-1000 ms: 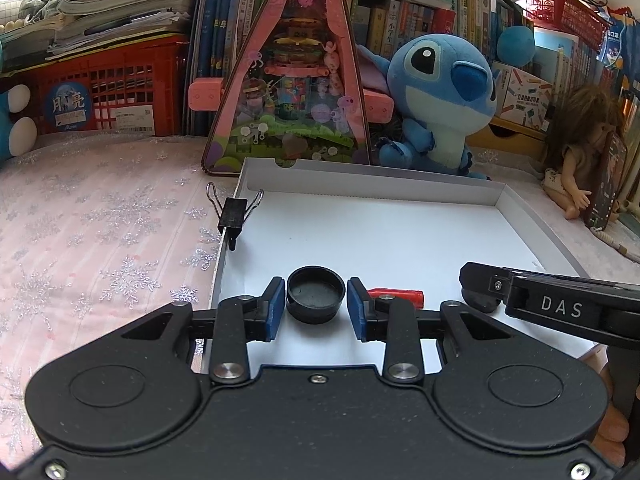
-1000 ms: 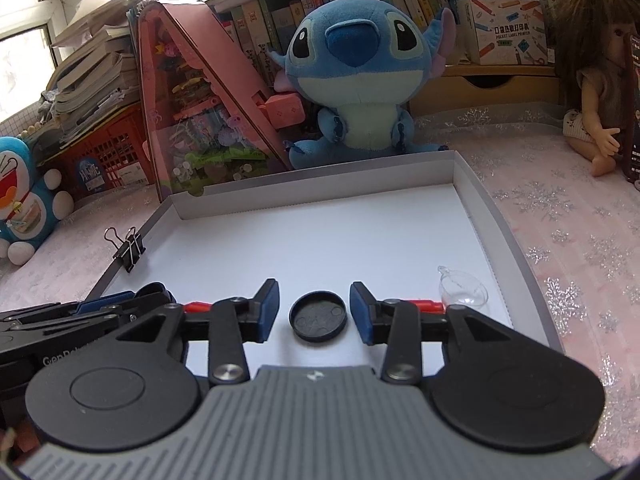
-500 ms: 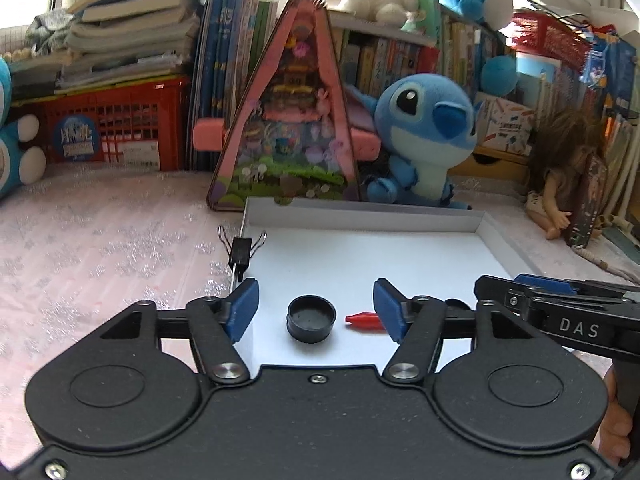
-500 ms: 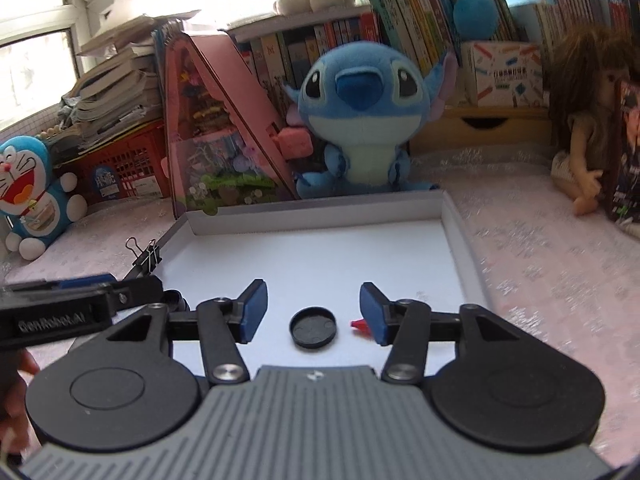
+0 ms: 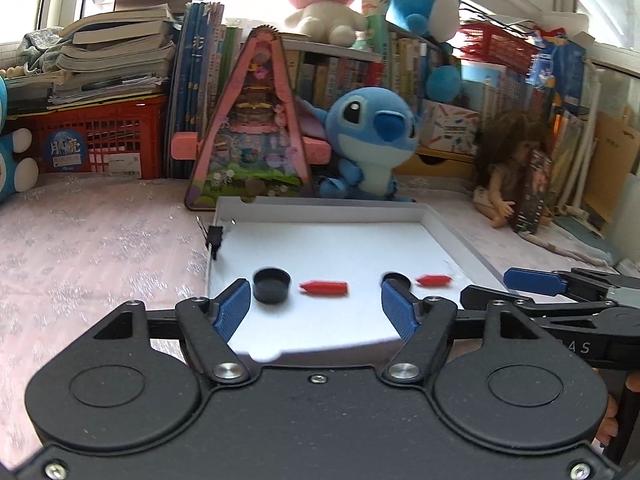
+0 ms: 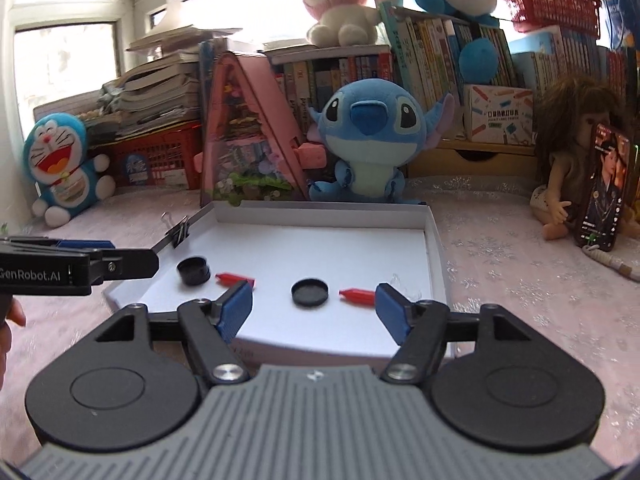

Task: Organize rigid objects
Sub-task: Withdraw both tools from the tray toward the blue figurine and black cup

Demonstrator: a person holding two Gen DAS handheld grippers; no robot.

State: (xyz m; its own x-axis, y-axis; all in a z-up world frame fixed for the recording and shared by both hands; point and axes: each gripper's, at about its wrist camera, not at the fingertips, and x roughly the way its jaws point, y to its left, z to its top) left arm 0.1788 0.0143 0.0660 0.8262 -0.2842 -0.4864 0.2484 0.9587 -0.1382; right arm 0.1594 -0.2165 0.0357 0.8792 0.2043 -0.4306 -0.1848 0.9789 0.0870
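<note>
Holding two black caps [image 6: 193,271] [image 6: 309,291] and two red pieces [image 6: 235,279] [image 6: 357,294], white tray [image 6: 320,212] sits mid-frame; both tools [image 5: 316,304] [image 6: 314,306] opening, empty.

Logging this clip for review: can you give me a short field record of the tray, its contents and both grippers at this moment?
tray: white shallow box lid on the pink cloth
binder clip: black, clipped to the tray's left wall
left pair: black cup-like cap with red piece beside it
right pair: flat black lid with red piece beside it
left gripper: jaws opening, nothing between them
right gripper: jaws opening, empty
</note>
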